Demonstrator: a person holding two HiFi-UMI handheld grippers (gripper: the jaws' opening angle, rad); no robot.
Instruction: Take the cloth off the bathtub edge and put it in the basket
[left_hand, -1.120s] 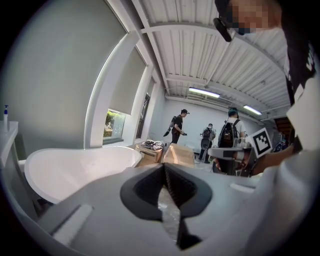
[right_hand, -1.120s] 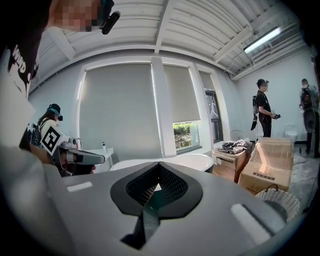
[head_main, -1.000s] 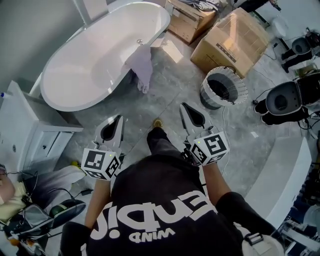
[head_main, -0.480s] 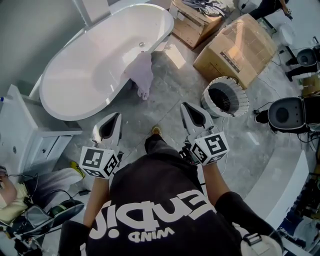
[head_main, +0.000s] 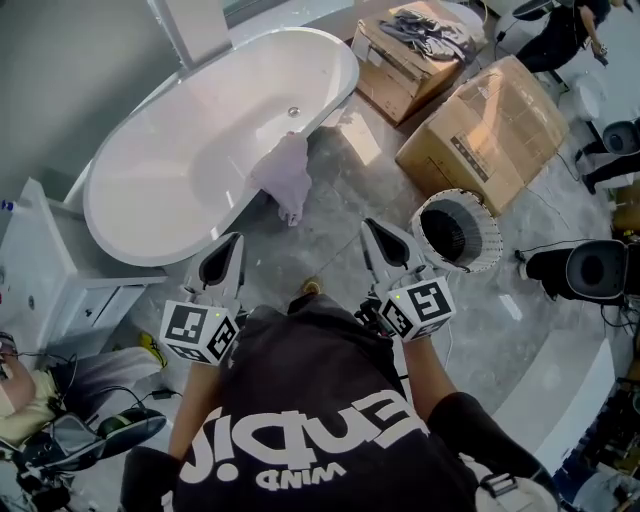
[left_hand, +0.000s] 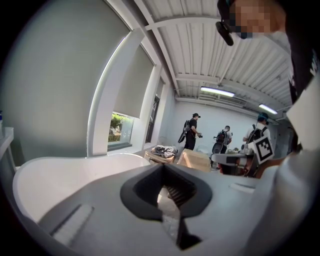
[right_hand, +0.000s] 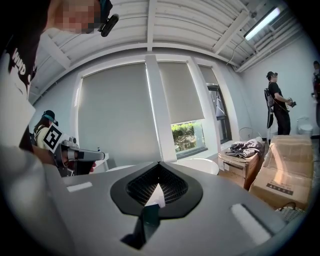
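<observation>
**Change from the earlier frame.** The left gripper and right gripper keep the same side-by-side posture in front of the person's torso. Everything on the floor now sits lower in the head view. The person's shoe has drawn back almost under the torso. The basket and the cloth now lie closer to the gripper tips.

**Jaw state.** Both grippers have their jaws closed tip to tip, with nothing between them.

**Count.** Two grippers, one basket, one cloth, one bathtub, two cardboard boxes.

**Basket**. It is round, with a white ribbed wall and a dark interior. It stands upright on the floor, just beyond the right gripper and to its right.

**Cloth**. It is a single crumpled, pale lilac-white piece. It is draped over the rim of the white oval bathtub, on the long side facing the person, near the drain. Its upper part lies on the rim and the rest hangs down the outer wall towards the floor. Neither gripper touches it, and it is well apart from the basket.

**Boxes.** The nearer cardboard box stands beyond the basket. The farther cardboard box stands by the bathtub's far end and carries grey clothes.
</observation>
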